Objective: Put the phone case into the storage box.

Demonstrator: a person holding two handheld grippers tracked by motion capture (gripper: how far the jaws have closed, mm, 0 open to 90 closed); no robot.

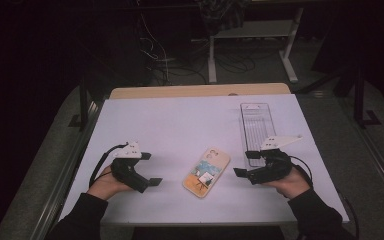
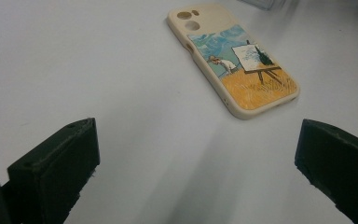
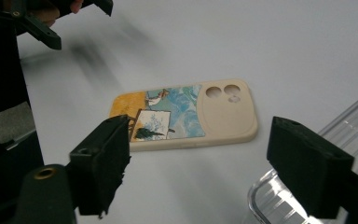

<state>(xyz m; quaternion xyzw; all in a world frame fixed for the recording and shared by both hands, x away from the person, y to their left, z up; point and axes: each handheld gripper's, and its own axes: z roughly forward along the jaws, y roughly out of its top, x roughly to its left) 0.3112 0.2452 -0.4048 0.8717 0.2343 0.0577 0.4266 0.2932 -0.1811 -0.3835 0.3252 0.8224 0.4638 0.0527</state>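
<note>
A cream phone case with a painted field scene lies flat, back up, in the middle of the white table. My left gripper rests to its left, jaws wide apart and pointing toward it, nothing between them. In the left gripper view the case lies ahead of the open jaws of the gripper. My right gripper sits to the case's right, also open and holding nothing. Its own view shows the case just beyond the spread jaws of the right gripper, apart from them, with the left gripper farther off.
A clear plastic tray lies lengthwise at the right, its near end beside the right gripper; its ribbed edge runs past the right jaw. Behind the table are a wooden edge, cables and white desk legs on the floor.
</note>
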